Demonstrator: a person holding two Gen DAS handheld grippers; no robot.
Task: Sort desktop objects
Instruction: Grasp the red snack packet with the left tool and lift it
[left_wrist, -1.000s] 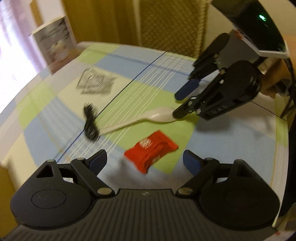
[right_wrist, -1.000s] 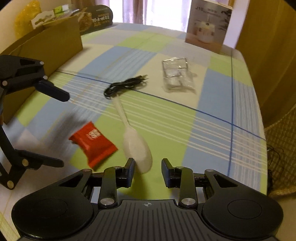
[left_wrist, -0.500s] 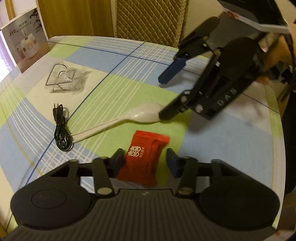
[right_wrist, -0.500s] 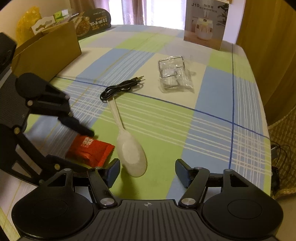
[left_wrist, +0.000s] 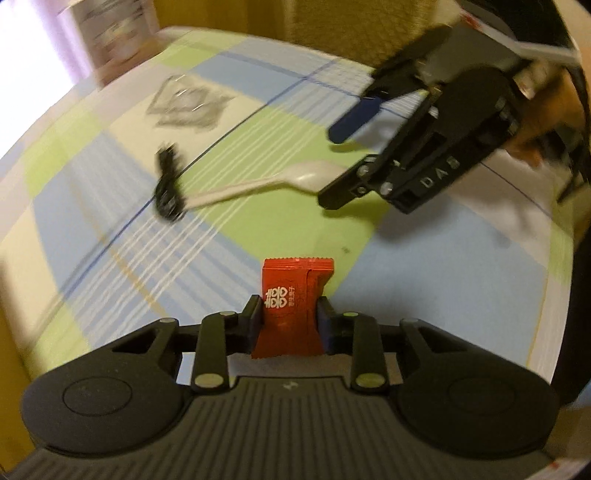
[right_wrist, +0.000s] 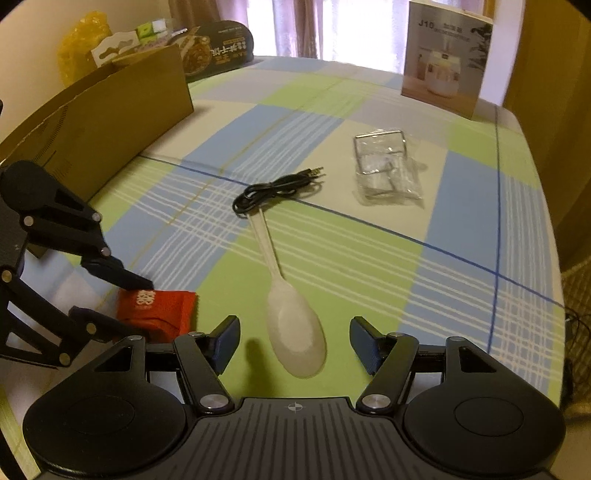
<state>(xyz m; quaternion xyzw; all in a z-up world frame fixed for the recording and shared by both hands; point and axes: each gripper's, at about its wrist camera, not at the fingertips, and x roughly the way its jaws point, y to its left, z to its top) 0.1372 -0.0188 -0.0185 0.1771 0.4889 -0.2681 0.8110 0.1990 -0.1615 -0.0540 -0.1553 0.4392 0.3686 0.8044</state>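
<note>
**Red packet clamped in the left tongs, spoon between the open right tongs**

The red packet (left_wrist: 291, 306) is clamped by the left tongs (left_wrist: 289, 321); both pads are pressed against its sides, and its upper end with the crimped edge stands out beyond them. White characters are printed on its wrapper. Whether the packet is lifted off the surface (right_wrist: 461, 206) cannot be told from the pictures. In the right wrist view the same packet is seen at the lower left, between the two dark fingers of the left tongs.

The right tongs (right_wrist: 295, 341) are held wide apart. The bowl of the white plastic spoon (right_wrist: 291, 325) is found between the two blue pads, and neither pad is touching it. The spoon is lying flat on the checked cloth in green, blue and cream that covers the surface, with its handle pointing away from the right tongs. The end of the handle is reaching the coiled black audio cable (right_wrist: 273, 186). A clear plastic bag with a metal wire part (right_wrist: 386, 170) is placed to the right of the cable, apart from it.

A brown cardboard box (right_wrist: 110, 122) is standing along the left edge of the surface, and a printed product box (right_wrist: 445, 57) is set upright at the far edge. The left wrist view is blurred by motion.
</note>
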